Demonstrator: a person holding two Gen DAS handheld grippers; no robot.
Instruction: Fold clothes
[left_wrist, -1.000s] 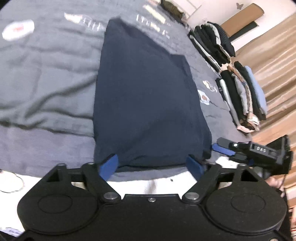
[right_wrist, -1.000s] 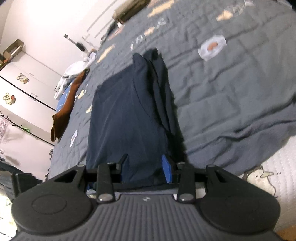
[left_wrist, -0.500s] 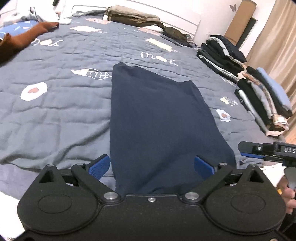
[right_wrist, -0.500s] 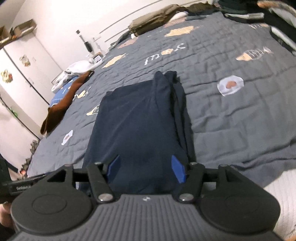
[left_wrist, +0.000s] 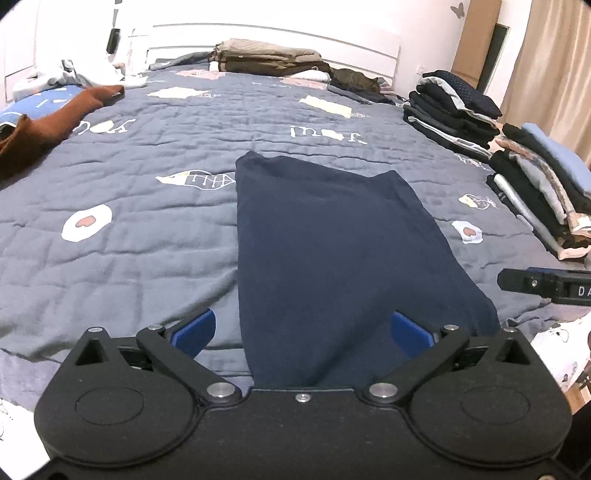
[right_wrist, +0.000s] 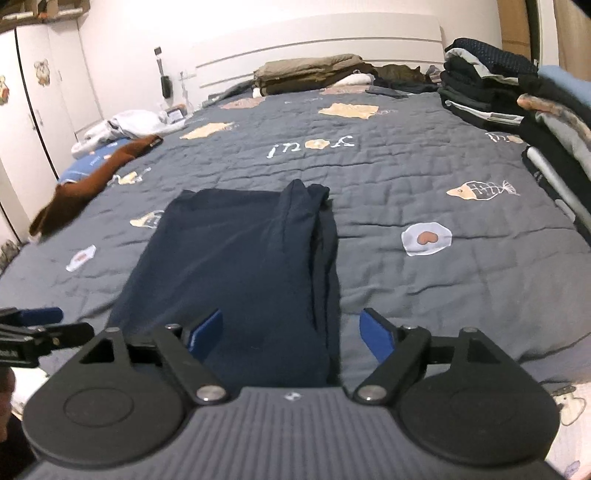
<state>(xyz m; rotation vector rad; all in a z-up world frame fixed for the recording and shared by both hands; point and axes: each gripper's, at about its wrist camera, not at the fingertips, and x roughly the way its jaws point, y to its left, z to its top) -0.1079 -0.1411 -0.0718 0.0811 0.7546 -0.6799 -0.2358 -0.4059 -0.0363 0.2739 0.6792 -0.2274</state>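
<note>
The navy garment (left_wrist: 325, 258) lies flat on the bed, folded lengthwise into a long panel that runs from my hand-held grippers toward 12 o'clock. Its surface is smooth; in the right wrist view (right_wrist: 236, 266) the right edge shows stacked layers and a bunched ridge at the far end.

My left hand-held gripper (left_wrist: 301, 328) has just been opening and its jaws stand wide, the near hem seen between the blue pads without touching them. My right hand-held gripper (right_wrist: 291, 332) has likewise just been opening, and holds nothing.

The grey quilt (left_wrist: 147, 229) carries fish and fried-egg prints. At 2 o'clock sit stacks of folded clothes (left_wrist: 517, 177); at 10 o'clock a brown garment (left_wrist: 48, 122); at 12 o'clock folded khaki items (left_wrist: 266, 59) against the white headboard (left_wrist: 277, 33).
</note>
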